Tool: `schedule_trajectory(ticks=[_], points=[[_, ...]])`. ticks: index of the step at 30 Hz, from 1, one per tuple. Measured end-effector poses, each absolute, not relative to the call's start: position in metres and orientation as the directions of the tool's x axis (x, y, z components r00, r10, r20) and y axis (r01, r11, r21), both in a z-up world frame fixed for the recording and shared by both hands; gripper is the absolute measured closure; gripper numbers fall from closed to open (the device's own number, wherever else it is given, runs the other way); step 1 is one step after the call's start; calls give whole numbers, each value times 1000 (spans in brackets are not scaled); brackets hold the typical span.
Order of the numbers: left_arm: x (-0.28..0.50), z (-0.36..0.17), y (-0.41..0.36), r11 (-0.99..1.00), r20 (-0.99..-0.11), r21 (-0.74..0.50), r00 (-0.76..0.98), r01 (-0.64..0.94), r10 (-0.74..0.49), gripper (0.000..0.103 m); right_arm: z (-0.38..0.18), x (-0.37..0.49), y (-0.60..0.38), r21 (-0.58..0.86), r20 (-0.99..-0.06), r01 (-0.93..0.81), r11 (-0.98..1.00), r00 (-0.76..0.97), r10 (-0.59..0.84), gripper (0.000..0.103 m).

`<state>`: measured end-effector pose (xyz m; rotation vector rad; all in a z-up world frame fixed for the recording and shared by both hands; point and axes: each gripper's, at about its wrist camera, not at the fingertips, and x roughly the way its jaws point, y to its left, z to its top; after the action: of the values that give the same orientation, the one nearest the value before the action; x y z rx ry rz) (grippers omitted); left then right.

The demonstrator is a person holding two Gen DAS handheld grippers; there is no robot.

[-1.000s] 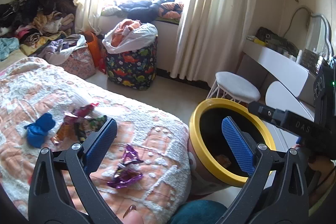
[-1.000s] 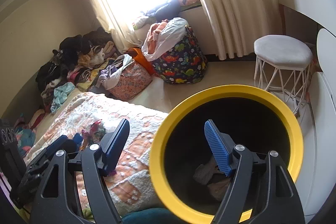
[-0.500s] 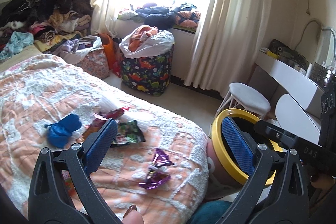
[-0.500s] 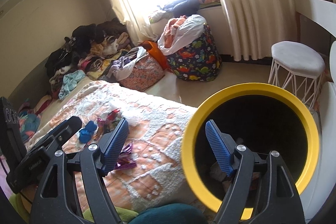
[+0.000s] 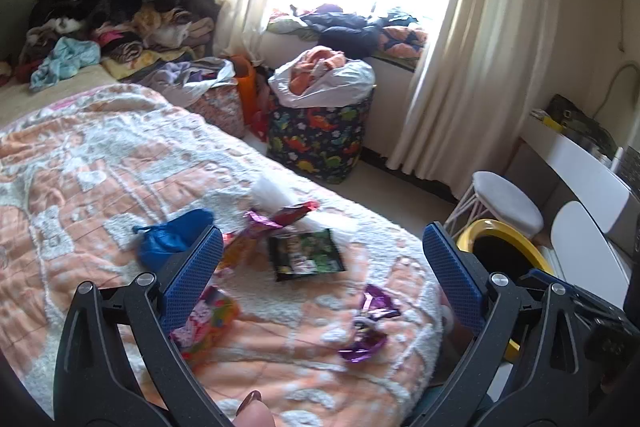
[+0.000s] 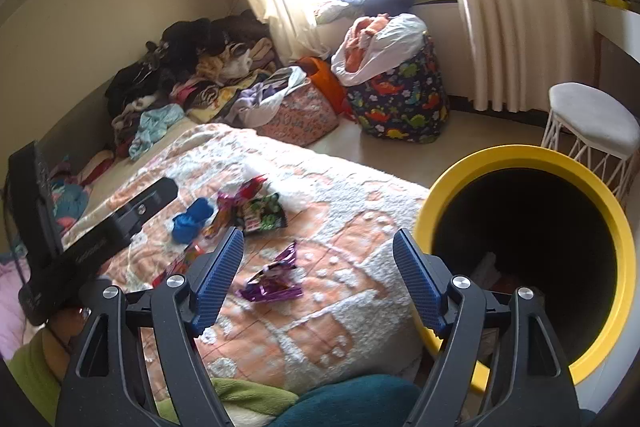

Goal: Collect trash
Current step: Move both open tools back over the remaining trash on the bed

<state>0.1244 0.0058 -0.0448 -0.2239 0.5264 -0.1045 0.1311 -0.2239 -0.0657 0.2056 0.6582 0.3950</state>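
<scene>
Both the left gripper (image 5: 322, 273) and the right gripper (image 6: 318, 277) hang over the bed (image 6: 340, 311) with jaws spread and empty. Beyond them lie a purple wrapper (image 6: 272, 277), a green packet (image 5: 306, 253) and a blue crumpled bag (image 5: 170, 241), well apart from the yellow-rimmed bin (image 6: 600, 215) beside the bed.

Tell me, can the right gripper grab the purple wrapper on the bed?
Probably yes. The right gripper is open and empty, and the purple wrapper lies bare on the bed just ahead of it, with nothing over it.

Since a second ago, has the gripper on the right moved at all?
Yes. The right gripper has swung leftward: the yellow-rimmed bin, earlier between its fingers, now sits right of them, and the purple wrapper lies between.
</scene>
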Motion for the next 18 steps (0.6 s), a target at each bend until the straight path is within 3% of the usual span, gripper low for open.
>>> schedule_trajectory(ticks=[18], points=[[147,-74,59,967,-581,-247,809,-66,-93,12,-96,135,-164,252,-650,-357,899,626,431,28]])
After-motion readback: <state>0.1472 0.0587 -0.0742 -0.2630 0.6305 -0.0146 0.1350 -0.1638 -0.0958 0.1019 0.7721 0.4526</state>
